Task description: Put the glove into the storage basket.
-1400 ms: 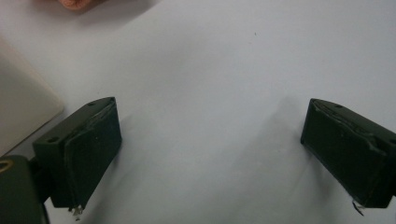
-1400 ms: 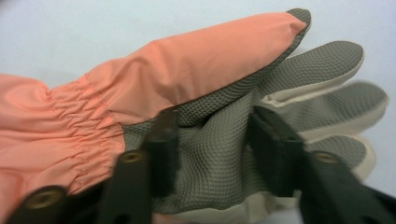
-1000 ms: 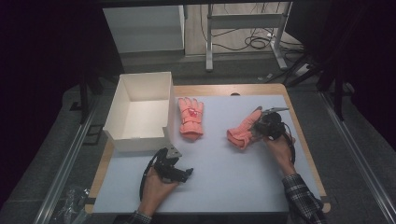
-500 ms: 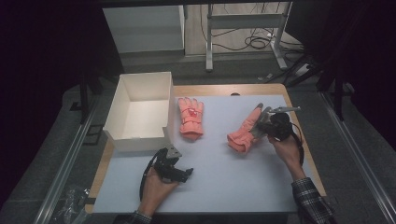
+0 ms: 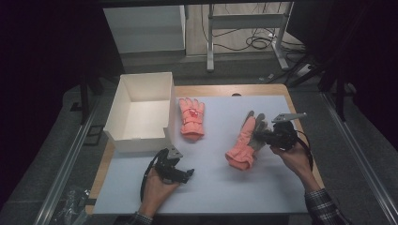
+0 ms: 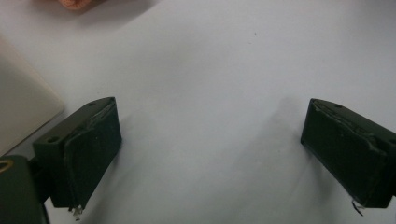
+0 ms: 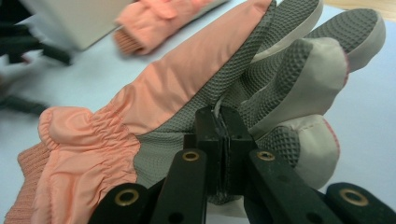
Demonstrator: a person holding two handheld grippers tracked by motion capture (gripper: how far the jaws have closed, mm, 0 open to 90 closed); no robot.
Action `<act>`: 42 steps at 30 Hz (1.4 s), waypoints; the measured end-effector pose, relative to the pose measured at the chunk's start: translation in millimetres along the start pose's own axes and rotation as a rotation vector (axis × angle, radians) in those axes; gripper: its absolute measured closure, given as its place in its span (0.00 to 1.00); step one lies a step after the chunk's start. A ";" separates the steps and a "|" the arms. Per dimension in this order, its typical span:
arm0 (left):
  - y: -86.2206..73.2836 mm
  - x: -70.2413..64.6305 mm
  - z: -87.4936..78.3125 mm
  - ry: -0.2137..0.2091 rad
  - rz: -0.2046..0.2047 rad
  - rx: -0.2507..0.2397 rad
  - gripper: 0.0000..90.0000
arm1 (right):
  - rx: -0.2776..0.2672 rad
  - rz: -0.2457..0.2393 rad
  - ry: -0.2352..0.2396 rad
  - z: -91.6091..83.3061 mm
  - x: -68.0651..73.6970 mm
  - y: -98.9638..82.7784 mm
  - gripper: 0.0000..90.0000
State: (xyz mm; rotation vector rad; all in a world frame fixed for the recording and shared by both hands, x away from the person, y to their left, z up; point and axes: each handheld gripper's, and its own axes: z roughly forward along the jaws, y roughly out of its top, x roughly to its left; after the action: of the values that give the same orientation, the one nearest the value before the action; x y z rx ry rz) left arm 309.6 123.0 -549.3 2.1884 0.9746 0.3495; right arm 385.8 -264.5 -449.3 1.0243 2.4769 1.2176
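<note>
Dim room with cables and a metal frame at the back, and a pale worktop (image 5: 281,187) lit up in the middle of it. The right claw (image 5: 264,136) is clamped tight on the grey palm fabric of a peach glove (image 5: 242,143), and you can see in the right gripper view how the two black jaws pinch a fold right at the base of the glove's fingers (image 7: 299,60). From that claw the glove hangs down and towards the person's left, cuff end lowest and touching the worktop, fingers up beside the claw, so its long axis runs slanted from the claw down to the cuff. The left claw (image 5: 187,174) sits wide and empty, low over bare worktop near the person. The second glove (image 5: 191,118) lies flat well beyond it, just beside the white box (image 5: 123,105). My guess is the held glove is headed for that box, which lies off to the left of the right claw, past the other glove, so the right hand has the carry.
</note>
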 end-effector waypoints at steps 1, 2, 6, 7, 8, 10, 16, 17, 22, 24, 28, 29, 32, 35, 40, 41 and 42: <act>0.0 0.1 0.0 0.001 0.002 0.000 0.06 | 0.004 -0.016 0.014 -0.5 3.6 -0.5 0.97; 0.1 0.1 0.0 0.000 0.001 0.000 0.06 | 0.007 -0.028 0.029 -0.6 7.4 -1.1 0.97; 0.0 -0.1 0.2 0.001 -0.002 -0.004 0.06 | 0.020 -0.075 0.103 3.2 21.8 -3.2 0.97; 0.0 0.0 0.1 0.000 -0.001 -0.003 0.06 | 0.024 -0.086 0.123 5.2 25.6 -3.6 0.97; 0.0 0.1 0.0 0.000 0.001 -0.001 0.06 | 0.029 -0.100 0.140 7.6 29.2 -3.9 0.97; 0.0 0.1 0.0 0.000 0.001 -0.001 0.06 | 0.045 -0.130 0.170 13.8 35.9 -4.1 0.97; 0.1 0.3 0.0 0.000 0.004 0.000 0.06 | 0.106 -0.236 0.242 37.8 52.0 -3.5 0.97; 0.0 0.2 0.0 0.000 0.003 0.000 0.06 | 0.126 -0.252 0.256 46.2 53.8 -2.7 0.97; 0.0 0.0 -0.1 0.000 0.000 0.001 0.06 | 0.156 -0.265 0.250 63.3 51.9 -3.7 0.97; 0.0 0.0 -0.1 0.000 0.000 0.001 0.06 | 0.163 -0.256 0.242 71.3 49.6 -5.6 0.95; 0.0 0.1 -0.1 0.000 0.001 0.001 0.06 | 0.140 -0.251 0.212 75.0 47.7 -5.6 0.88; 0.0 0.1 -0.1 0.000 0.001 0.001 0.06 | 0.131 -0.247 0.202 74.1 47.1 -4.6 0.86; 0.0 0.0 0.0 -0.001 0.000 0.000 0.06 | 0.107 -0.232 0.171 71.0 45.3 0.3 0.80; 0.0 0.1 0.0 0.000 0.001 0.000 0.06 | 0.092 -0.230 0.148 70.4 45.4 6.8 0.74; 0.0 0.4 -0.3 -0.001 0.004 0.004 0.06 | 0.075 -0.209 0.116 77.1 46.4 21.7 0.65; 0.1 0.5 -0.3 0.000 0.007 0.004 0.06 | 0.073 -0.200 0.104 82.1 46.5 28.6 0.61; 0.1 0.5 -0.3 0.000 0.007 0.004 0.06 | 0.073 -0.200 0.104 82.1 46.5 28.6 0.61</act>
State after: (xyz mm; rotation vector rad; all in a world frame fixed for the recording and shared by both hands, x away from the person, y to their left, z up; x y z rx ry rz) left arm 309.8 123.4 -549.1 2.1954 0.9689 0.3511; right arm 402.5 -170.7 -474.7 0.7243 2.6455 1.1536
